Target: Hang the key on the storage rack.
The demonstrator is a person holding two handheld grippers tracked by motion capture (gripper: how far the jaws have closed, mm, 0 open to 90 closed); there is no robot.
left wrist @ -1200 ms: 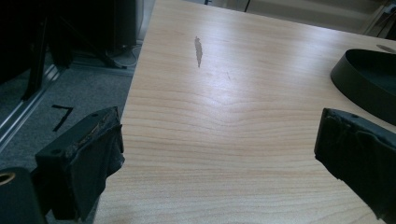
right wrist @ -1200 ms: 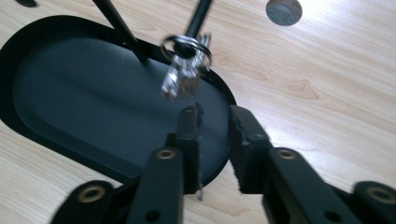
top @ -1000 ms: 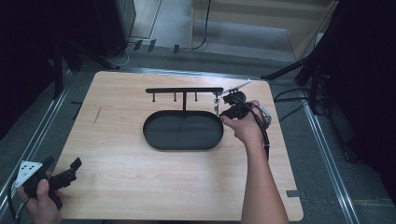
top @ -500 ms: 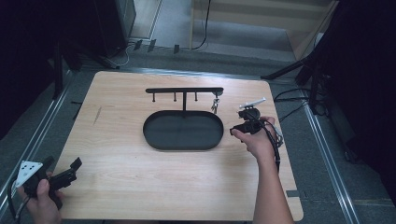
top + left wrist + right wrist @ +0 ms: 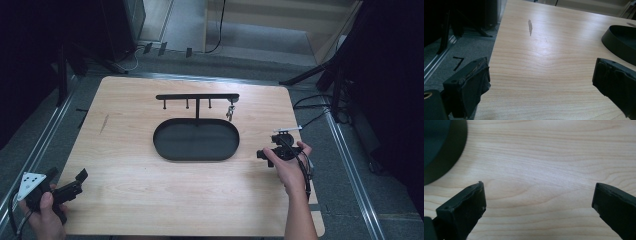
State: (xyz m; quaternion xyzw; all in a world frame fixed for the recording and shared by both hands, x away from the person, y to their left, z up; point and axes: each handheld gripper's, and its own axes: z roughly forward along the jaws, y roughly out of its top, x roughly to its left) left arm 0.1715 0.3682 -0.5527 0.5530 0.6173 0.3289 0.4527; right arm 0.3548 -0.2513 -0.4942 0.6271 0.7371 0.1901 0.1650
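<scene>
A black hook rack (image 5: 197,97) stands on the wooden table (image 5: 125,150) behind a black oval tray (image 5: 196,154). A small bunch of keys (image 5: 230,111) hangs from the rack's right end. My right gripper (image 5: 281,150) is held by a hand right of the tray, low over the wood. In the right gripper view it (image 5: 539,187) is open with bare wood between the jaws and the tray's edge (image 5: 439,147) at the upper left. My left gripper (image 5: 67,177) rests at the near left corner. It (image 5: 541,70) is open and holds nothing.
A dark streak (image 5: 530,26) marks the wood ahead of the left gripper, and the tray's wall (image 5: 621,42) lies to its right. Metal rails (image 5: 350,170) run along both sides of the table. Cables (image 5: 310,107) and stand legs lie on the floor at the right.
My right gripper has drawn back from the rack's right end toward the near right of the tray. The keys now hang free on the rack. The left gripper has not moved.
</scene>
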